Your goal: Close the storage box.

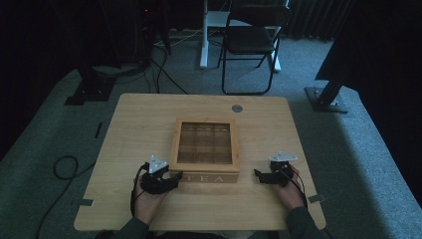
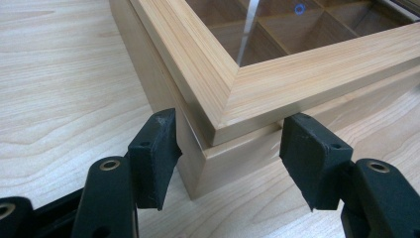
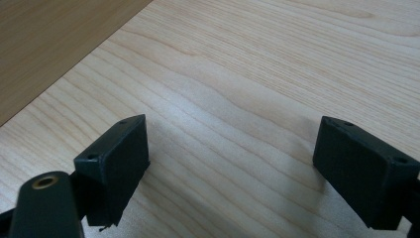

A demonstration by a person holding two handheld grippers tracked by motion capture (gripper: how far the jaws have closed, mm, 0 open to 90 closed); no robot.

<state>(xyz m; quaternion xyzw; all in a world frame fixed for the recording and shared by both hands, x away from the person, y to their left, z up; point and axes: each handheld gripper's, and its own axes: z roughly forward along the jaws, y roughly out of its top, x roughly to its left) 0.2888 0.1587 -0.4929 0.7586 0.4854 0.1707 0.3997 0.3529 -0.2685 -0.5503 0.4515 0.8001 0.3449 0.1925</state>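
A wooden tea box (image 1: 204, 149) with a glass-paned lid and "TEA" on its front stands mid-table, lid down. In the left gripper view its near corner (image 2: 218, 124) sits between my left gripper's (image 2: 230, 158) jaws, which are open and straddle the corner without pressing it. Through the glass, wooden dividers show inside. In the high view the left gripper (image 1: 171, 178) rests at the box's front left corner. My right gripper (image 1: 259, 175) lies on the table a short way right of the box, apart from it. Its jaws (image 3: 230, 163) stand wide open over bare wood.
The light wooden table (image 1: 124, 139) has a round grey cable cap (image 1: 237, 108) behind the box. A black folding chair (image 1: 251, 42) and stand bases sit on the carpet beyond the far edge. Cables trail off the left side.
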